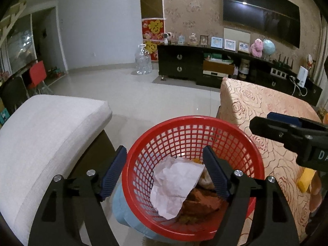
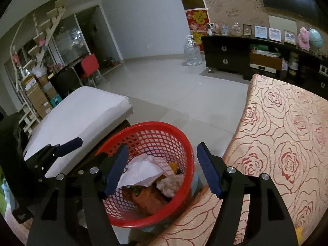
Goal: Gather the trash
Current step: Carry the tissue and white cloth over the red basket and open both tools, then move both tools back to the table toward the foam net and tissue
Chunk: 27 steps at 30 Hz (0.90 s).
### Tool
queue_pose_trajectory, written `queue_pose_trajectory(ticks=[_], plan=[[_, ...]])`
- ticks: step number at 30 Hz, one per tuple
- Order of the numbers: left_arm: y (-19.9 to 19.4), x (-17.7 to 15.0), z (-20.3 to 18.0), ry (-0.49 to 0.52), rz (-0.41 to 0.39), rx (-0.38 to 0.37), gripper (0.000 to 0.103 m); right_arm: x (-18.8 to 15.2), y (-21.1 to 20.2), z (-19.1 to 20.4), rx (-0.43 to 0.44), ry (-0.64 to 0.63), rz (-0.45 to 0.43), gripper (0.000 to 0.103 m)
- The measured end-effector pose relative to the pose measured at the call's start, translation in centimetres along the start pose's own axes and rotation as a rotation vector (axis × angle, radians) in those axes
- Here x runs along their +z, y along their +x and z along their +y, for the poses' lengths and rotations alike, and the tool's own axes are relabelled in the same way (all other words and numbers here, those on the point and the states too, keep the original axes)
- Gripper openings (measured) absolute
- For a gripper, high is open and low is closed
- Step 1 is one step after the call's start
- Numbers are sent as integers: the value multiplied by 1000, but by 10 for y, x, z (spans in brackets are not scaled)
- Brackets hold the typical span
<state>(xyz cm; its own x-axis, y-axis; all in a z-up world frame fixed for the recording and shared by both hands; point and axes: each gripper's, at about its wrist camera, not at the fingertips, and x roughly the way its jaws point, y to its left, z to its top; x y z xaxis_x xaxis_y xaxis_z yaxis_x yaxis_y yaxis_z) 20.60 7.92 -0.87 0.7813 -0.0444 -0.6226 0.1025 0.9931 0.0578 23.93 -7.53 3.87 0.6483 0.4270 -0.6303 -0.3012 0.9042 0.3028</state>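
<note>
A red mesh waste basket (image 1: 190, 123) stands on the floor between a white cushioned seat and a rose-patterned table. It holds crumpled white paper (image 1: 176, 184) and brown and orange scraps. My left gripper (image 1: 164, 153) is open and empty, its jaws wide apart over the basket. In the right wrist view the basket (image 2: 164, 127) sits below my right gripper (image 2: 163, 149), which is open and empty above the basket's right rim. The white paper (image 2: 141, 172) lies inside. The left gripper (image 2: 61, 149) shows at the left there; the right gripper's fingers (image 1: 287, 129) show in the left wrist view.
A white cushioned seat (image 1: 47, 135) is to the left. A table with rose-patterned cloth (image 1: 256, 110) is to the right, with a yellow object (image 1: 306, 179) on it. A dark TV cabinet (image 1: 205, 65) and a large water bottle (image 1: 143, 60) stand across the tiled floor.
</note>
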Motion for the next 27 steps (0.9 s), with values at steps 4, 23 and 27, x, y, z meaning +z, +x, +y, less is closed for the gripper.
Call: queue_pose_trajectory(ticks=[4,23,27], plan=[[-4,1,-9,17,-15,-9,75,-1,-7,-6,-28,-4,-8,68],[-10,3,-59,97,-40,-75,75,-20,-58,-65,-187,36,-51,68],[-10,4,-68,108,-43,-90,75,-25,-68,-78,-221,44,-55,68]])
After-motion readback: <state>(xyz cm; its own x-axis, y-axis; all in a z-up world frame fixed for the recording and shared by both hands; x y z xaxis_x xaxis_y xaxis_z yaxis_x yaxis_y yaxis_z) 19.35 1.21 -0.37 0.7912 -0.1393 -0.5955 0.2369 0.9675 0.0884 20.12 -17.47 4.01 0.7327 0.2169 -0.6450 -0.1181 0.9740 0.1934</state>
